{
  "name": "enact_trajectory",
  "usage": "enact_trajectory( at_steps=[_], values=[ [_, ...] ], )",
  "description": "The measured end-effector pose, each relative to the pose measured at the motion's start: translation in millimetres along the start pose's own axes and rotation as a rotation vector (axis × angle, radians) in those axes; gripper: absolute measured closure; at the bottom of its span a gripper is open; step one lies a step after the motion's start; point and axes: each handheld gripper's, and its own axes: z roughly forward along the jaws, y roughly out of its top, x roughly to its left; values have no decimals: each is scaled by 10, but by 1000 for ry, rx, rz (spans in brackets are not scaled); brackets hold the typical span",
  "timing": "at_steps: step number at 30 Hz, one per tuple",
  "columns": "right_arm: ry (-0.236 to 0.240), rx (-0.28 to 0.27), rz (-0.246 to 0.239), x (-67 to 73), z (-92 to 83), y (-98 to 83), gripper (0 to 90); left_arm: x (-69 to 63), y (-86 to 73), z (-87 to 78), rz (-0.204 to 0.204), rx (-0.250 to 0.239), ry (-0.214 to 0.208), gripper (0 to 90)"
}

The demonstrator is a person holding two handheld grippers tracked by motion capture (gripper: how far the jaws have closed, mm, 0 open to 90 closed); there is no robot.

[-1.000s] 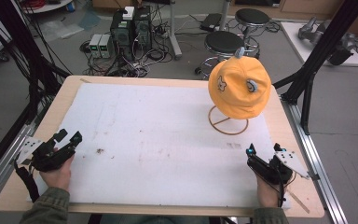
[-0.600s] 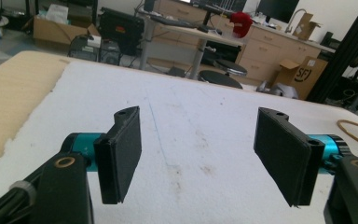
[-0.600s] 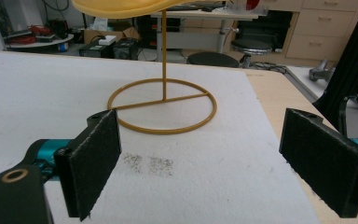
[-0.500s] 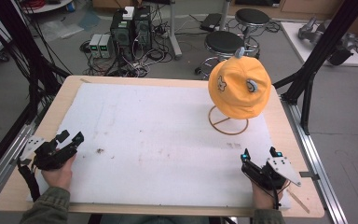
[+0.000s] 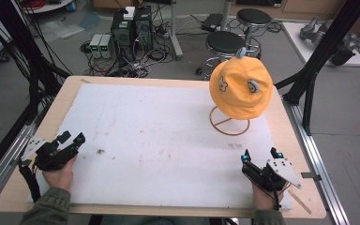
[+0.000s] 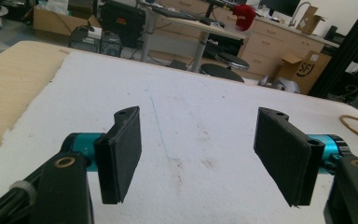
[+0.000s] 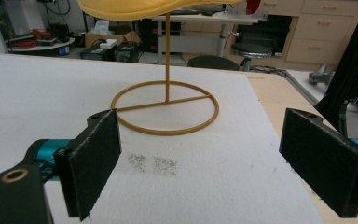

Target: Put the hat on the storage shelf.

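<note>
A yellow bucket hat (image 5: 242, 87) with small patches hangs on a thin gold wire stand (image 5: 229, 121) at the back right of the white mat (image 5: 168, 136). In the right gripper view the stand's ring base (image 7: 165, 108) lies ahead, with the hat's brim (image 7: 135, 8) at the top edge. My right gripper (image 5: 261, 157) rests near the front right of the mat, open, its pads (image 7: 94, 158) wide apart and empty. My left gripper (image 5: 71, 138) sits at the front left, open too, nothing between its pads (image 6: 121, 151).
The wooden table (image 5: 51, 110) edges the mat all round. Black frame posts (image 5: 316, 65) stand at both sides. Stools (image 5: 225, 43) and electronics boxes (image 5: 131, 26) sit on the floor behind. A wooden stick (image 5: 302, 200) lies by the front right corner. Small dark specks (image 5: 99, 151) mark the mat.
My right gripper has drawn back toward the front edge and slightly left. My left gripper has shifted a little toward the front.
</note>
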Motion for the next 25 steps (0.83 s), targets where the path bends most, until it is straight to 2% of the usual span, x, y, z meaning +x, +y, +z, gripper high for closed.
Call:
enact_trajectory(
  at_steps=[25],
  values=[
    [12, 15, -2, 2, 28, -24, 116, 13, -7, 18, -18, 3, -1, 324]
  ],
)
